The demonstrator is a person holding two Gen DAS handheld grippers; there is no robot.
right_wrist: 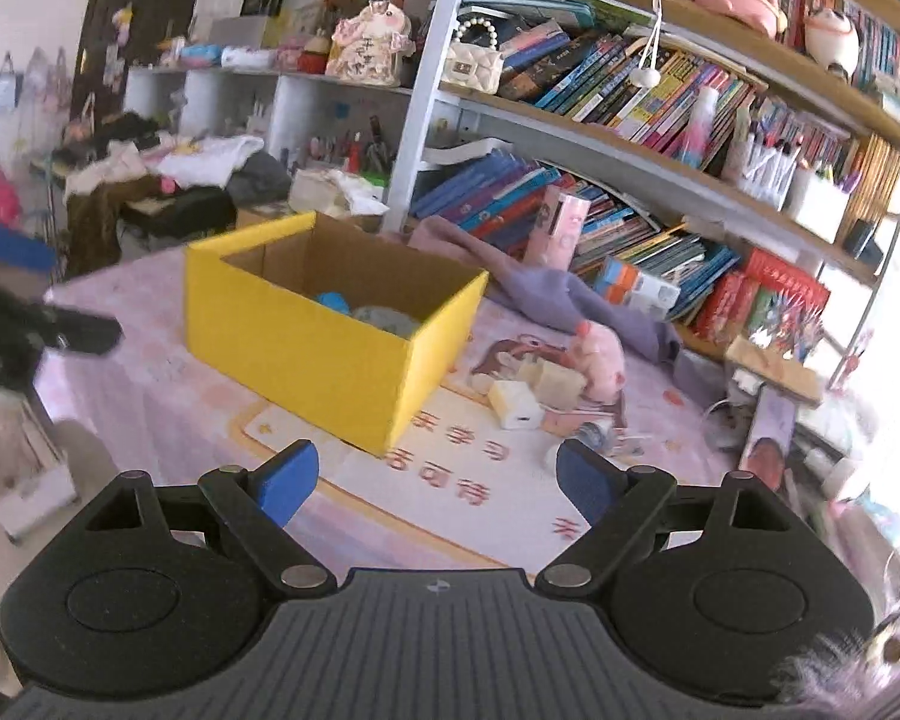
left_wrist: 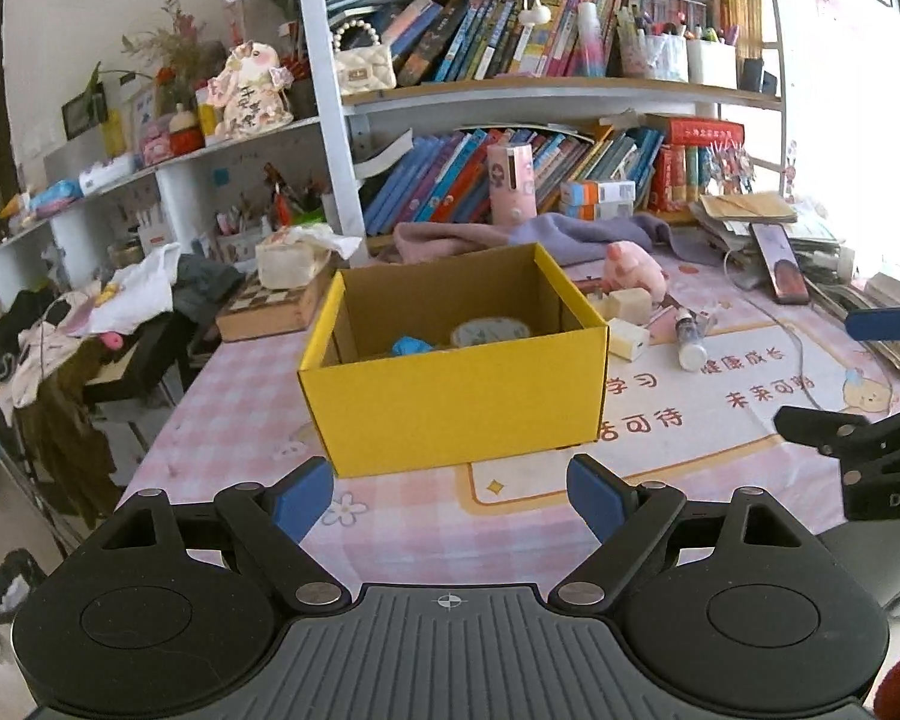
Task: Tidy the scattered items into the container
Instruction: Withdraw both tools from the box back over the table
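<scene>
A yellow cardboard box (left_wrist: pixel 456 408) stands open on the pink checked desk, with a blue item (left_wrist: pixel 411 346) and a round patterned tin (left_wrist: pixel 489 330) inside. It also shows in the right wrist view (right_wrist: pixel 306 348). Right of the box lie a pink pig plush (left_wrist: pixel 633 267), cream blocks (left_wrist: pixel 627 303), a white charger (left_wrist: pixel 627 339) and a small white bottle (left_wrist: pixel 690 339). My left gripper (left_wrist: pixel 450 498) is open and empty just in front of the box. My right gripper (right_wrist: pixel 438 483) is open and empty, near the box's right corner. The plush (right_wrist: pixel 600 360) and charger (right_wrist: pixel 516 405) lie ahead of it.
Bookshelves (left_wrist: pixel 540 96) full of books line the back. A purple cloth (left_wrist: pixel 570 234) lies behind the box. A tissue box (left_wrist: pixel 288 261) sits on a wooden box at back left. Piled papers and a phone (left_wrist: pixel 783 267) crowd the right edge. The right gripper (left_wrist: pixel 858 438) shows at the right.
</scene>
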